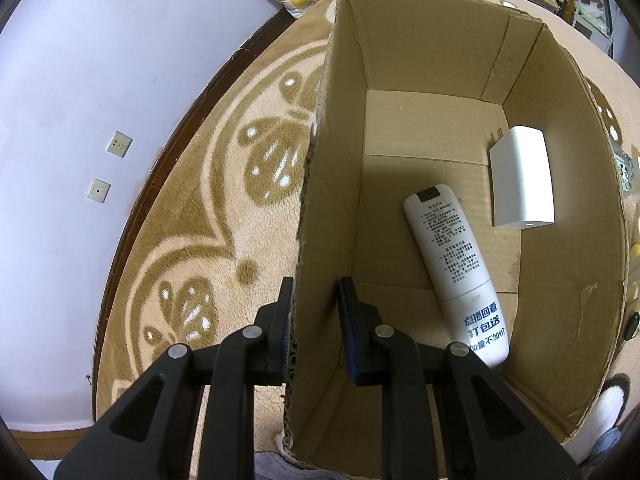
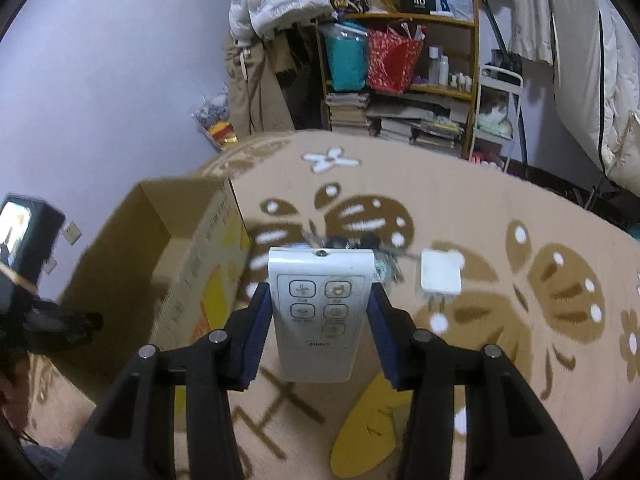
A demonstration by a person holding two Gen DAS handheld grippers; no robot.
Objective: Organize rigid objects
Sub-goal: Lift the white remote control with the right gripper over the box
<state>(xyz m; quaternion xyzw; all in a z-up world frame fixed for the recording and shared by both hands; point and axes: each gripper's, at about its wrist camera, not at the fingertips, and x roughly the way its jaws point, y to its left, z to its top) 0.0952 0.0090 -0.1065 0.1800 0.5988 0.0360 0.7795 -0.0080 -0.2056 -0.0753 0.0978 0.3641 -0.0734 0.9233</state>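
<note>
Above the blanket (image 2: 460,208), the right gripper (image 2: 318,320) pinches the remote (image 2: 320,312) by its sides; probably light, stiff, slippery.

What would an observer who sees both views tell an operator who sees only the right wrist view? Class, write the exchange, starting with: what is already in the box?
Observer: A long white remote lies on the floor of the cardboard box, printed back upward.
Operator: Anything else before I bring in the held remote in the right gripper?
Observer: A white charger rests against the right wall.
Operator: Where is the left gripper?
Observer: The left gripper straddles the box's left wall, one finger outside, one inside; I cannot tell whether it is clamped.
</note>
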